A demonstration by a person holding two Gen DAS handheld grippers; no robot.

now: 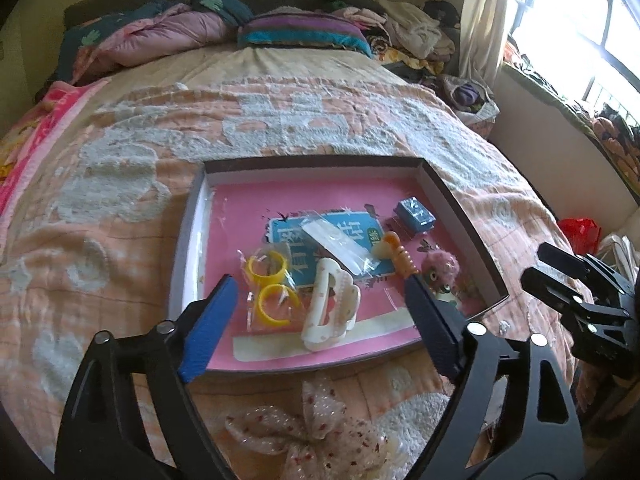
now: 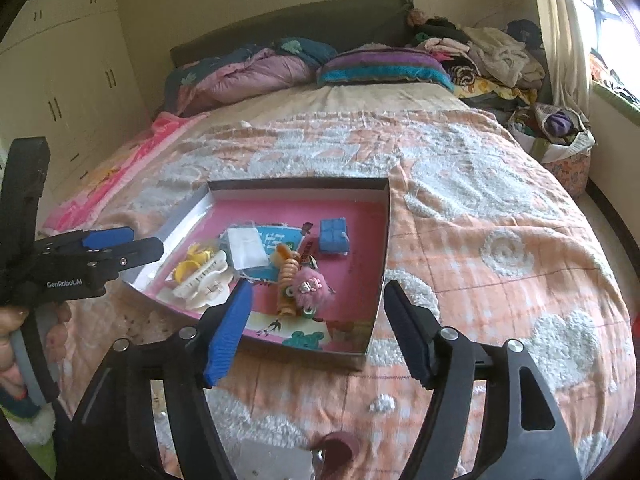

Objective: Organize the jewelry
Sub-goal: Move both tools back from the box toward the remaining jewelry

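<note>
Clearly the next pick turns on the sheer bow, the 1 piece not yet in the box. It lies on the bedspread just outside the box's near wall, below and a little behind the left gripper, whose fingers reach out over the box floor. From the left wrist view the bow's ribbon tails spread roughly side to side, across the line the gripper points along, so I judge a pull back and a dip toward the near edge would be needed before closing on its knot. The left hand looks the nearer of the 2; the right gripper hangs over the box's near right corner and its view shows no bow.

Both grippers stand open with nothing between the pads. Inside the box lie 2 yellow rings in clear wrap, a cream hair claw lying lengthwise toward the left gripper, a clear packet, an orange beaded charm, a pink fuzzy charm and a small blue box.

Underneath is soft, quilted bedding, orange with raised white tufts, so the bow could sink or snag. Around it: a bedroom with folded quilts and a striped pillow at the headboard, heaped clothes by a bright window, and pale cupboards along the left wall.
</note>
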